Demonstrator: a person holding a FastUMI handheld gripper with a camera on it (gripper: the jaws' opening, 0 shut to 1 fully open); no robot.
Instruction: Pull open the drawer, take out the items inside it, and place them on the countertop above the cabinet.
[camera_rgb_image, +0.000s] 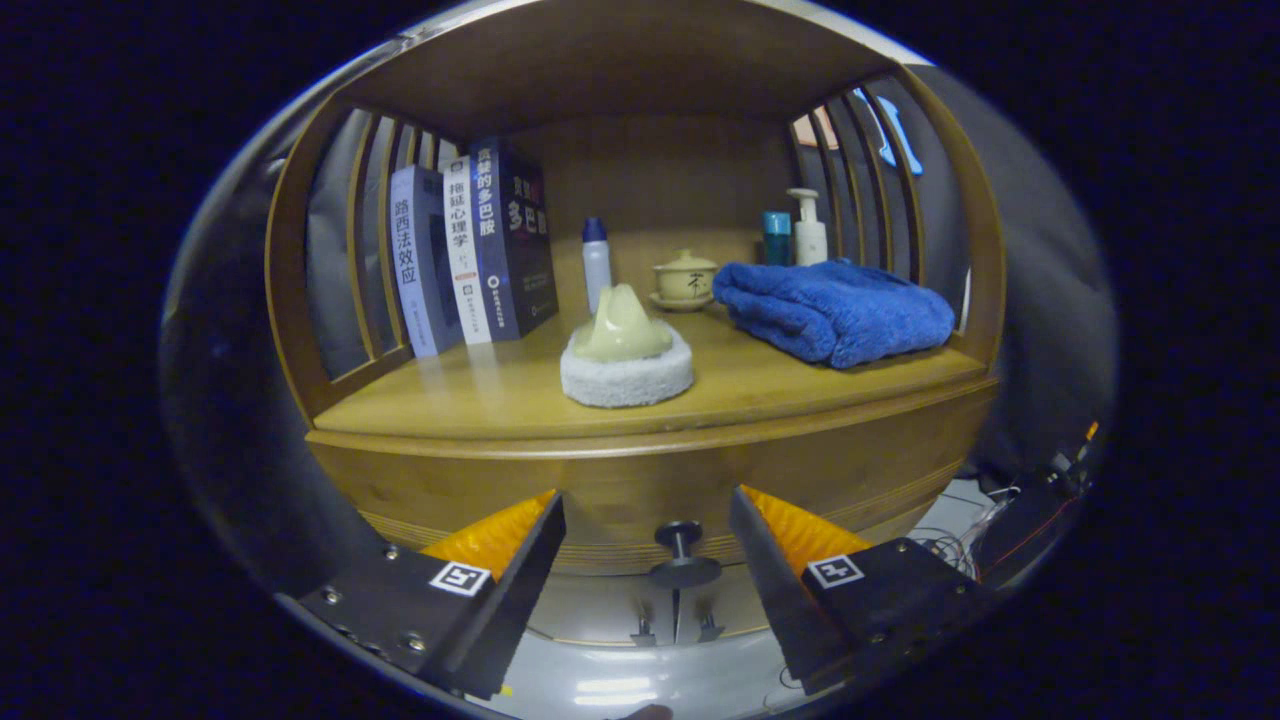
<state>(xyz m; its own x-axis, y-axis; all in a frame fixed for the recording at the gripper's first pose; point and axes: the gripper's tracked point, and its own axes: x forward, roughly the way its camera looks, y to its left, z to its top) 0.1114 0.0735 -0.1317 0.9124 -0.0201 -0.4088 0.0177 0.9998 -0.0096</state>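
A wooden cabinet stands ahead with its drawer front closed under the countertop. The drawer's dark round knob sticks out just ahead of my gripper, roughly midway between the two fingertips. The gripper is open, its fingers wide apart and touching nothing. What lies inside the drawer is hidden.
On the countertop sit a white round pad with a pale cone-shaped object, a folded blue towel, upright books, a small bottle, a lidded cup and a pump bottle. Cables lie low at the right.
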